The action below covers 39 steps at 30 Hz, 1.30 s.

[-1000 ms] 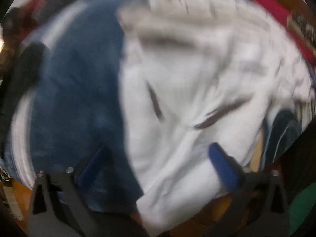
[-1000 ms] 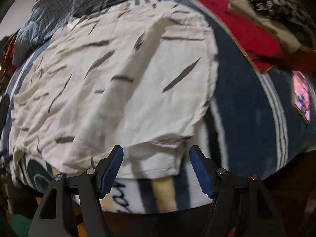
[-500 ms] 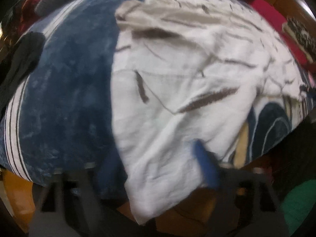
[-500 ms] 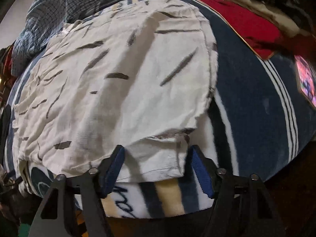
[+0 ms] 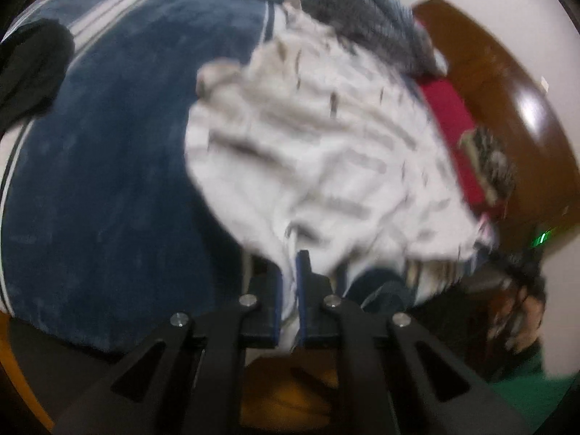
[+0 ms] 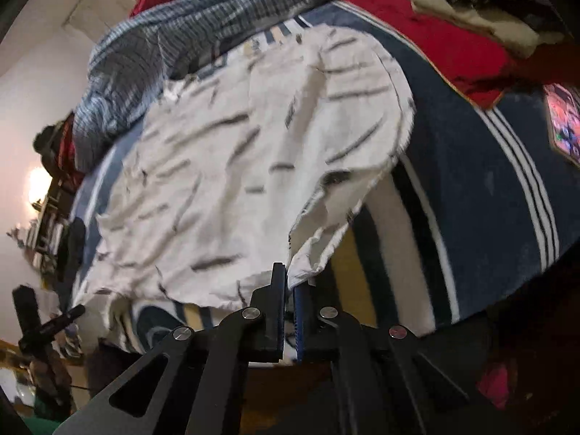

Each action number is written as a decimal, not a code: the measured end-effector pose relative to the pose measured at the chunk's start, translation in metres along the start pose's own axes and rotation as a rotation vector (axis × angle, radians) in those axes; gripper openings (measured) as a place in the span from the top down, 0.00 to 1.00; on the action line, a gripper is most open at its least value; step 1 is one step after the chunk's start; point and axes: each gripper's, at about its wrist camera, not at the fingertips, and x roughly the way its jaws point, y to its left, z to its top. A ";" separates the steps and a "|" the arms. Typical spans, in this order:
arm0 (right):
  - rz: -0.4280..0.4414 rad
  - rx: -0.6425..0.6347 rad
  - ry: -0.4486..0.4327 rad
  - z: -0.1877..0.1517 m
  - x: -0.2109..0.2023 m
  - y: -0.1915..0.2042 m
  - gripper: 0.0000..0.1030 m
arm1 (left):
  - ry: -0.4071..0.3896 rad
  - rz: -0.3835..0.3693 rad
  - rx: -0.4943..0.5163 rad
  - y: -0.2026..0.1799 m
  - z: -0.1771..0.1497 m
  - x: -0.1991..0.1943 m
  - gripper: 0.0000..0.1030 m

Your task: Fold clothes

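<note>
A white garment with dark streaks (image 5: 326, 152) lies spread on a navy blanket (image 5: 101, 166) on a bed. My left gripper (image 5: 289, 264) is shut on the garment's near corner, with cloth pinched between the blue pads. The left wrist view is blurred. In the right wrist view the same white garment (image 6: 232, 181) is lifted at its near right corner. My right gripper (image 6: 289, 279) is shut on that corner. The navy blanket (image 6: 471, 188) with white stripes shows beside it.
A blue checked shirt (image 6: 152, 58) is heaped at the far side. A red cloth (image 6: 427, 29) with patterned clothes on it lies at the far right. A phone with a lit screen (image 6: 563, 123) lies on the blanket. A wooden headboard (image 5: 507, 83) stands behind. A black cloth (image 5: 29, 72) lies at the left.
Both grippers were open over the garment's near edge. Both have now shut on its corners, and the garment's near edge is raised off the blanket.
</note>
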 end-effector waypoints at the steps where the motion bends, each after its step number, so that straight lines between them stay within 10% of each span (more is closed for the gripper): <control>1: -0.003 -0.007 -0.013 0.008 -0.001 0.003 0.96 | -0.013 -0.026 -0.010 -0.002 0.016 0.002 0.94; 8: -0.033 -0.026 -0.114 0.097 0.011 0.000 0.96 | -0.155 -0.027 0.051 -0.042 0.154 0.011 0.94; 14: -0.196 0.082 -0.051 0.201 0.075 -0.041 0.91 | -0.034 0.114 -0.123 -0.023 0.291 0.082 0.84; 19: -0.252 0.132 0.069 0.230 0.120 -0.057 0.86 | -0.082 0.146 -0.051 -0.038 0.345 0.054 0.49; 22: -0.209 0.067 0.017 0.227 0.111 -0.042 0.78 | -0.160 0.238 0.034 -0.039 0.331 0.029 0.17; 26: -0.179 -0.035 0.012 0.198 0.102 -0.023 0.45 | -0.032 0.288 0.141 -0.019 0.262 0.054 0.17; 35: -0.198 -0.487 0.137 0.106 0.106 0.015 0.38 | 0.150 0.506 0.499 -0.012 0.133 0.120 0.18; 39: -0.303 -0.605 0.144 0.098 0.113 0.012 0.38 | 0.198 0.396 0.341 0.004 0.135 0.120 0.18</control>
